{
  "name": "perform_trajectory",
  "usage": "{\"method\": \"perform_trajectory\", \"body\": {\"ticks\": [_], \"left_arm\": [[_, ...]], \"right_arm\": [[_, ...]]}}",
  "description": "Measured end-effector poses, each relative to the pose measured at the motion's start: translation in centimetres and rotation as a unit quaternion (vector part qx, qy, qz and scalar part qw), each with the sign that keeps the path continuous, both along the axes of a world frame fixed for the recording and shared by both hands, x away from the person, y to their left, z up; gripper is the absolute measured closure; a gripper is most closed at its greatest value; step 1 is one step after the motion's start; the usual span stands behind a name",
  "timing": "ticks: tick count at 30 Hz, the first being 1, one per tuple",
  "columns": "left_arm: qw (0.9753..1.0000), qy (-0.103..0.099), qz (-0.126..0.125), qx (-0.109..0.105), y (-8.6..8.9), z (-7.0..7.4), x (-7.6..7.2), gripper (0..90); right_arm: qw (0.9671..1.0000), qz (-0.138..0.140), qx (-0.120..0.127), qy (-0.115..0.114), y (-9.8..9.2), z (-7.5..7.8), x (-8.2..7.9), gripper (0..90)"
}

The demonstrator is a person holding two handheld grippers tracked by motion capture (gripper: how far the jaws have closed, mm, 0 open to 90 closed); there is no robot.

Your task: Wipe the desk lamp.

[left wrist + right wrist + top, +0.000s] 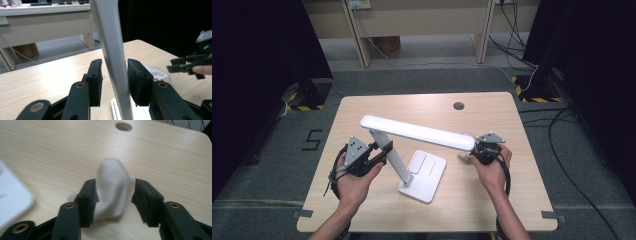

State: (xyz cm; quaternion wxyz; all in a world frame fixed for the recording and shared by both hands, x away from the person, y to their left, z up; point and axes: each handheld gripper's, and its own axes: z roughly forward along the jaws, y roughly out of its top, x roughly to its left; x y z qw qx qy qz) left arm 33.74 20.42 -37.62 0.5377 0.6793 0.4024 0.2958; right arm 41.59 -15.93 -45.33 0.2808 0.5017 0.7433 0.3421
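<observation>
Left claw (pixel 113 82) spread astride slanted white lamp arm (pixel 112 62), pads not touching; right claw (pixel 115 200) spread around crumpled white ribbed cloth (pixel 113 190) on pale wood surface (pixel 50 150); cloth dead ahead between jaws, long axis along claw; high view adds long white lamp head (pixel 417 132), square base (pixel 424 175).

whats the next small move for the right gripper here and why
Probably close the right gripper on the white cloth: the cloth already lies between its open jaws, ungripped, while the left gripper brackets the lamp arm.
</observation>
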Motion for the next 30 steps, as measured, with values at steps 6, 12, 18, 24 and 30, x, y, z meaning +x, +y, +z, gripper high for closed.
{"method": "perform_trajectory", "body": {"ticks": [6,12,18,24,30], "left_arm": [[0.9997,0.019,-0.011,-0.01,0.2,-0.7,-0.2,63.6],[0.999,0.027,-0.032,-0.017,0.7,-1.5,-0.7,65.5],[0.9982,0.036,-0.045,-0.015,0.7,-2.4,-1.3,66.0],[0.9974,0.046,-0.055,-0.012,0.7,-3.4,-2.0,65.4],[0.997,0.045,-0.062,-0.007,0.4,-3.9,-2.3,64.3]], "right_arm": [[0.9862,0.131,0.017,0.1,4.9,-2.1,-2.6,81.1],[0.9804,0.159,0.003,0.115,7.6,-4.0,-2.6,89.2],[0.9835,0.146,0.001,0.107,7.8,-4.2,-2.0,88.9],[0.9857,0.137,-0.001,0.097,8.2,-4.6,-0.9,86.5],[0.9855,0.138,-0.014,0.098,8.9,-4.8,0.3,85.6]]}}
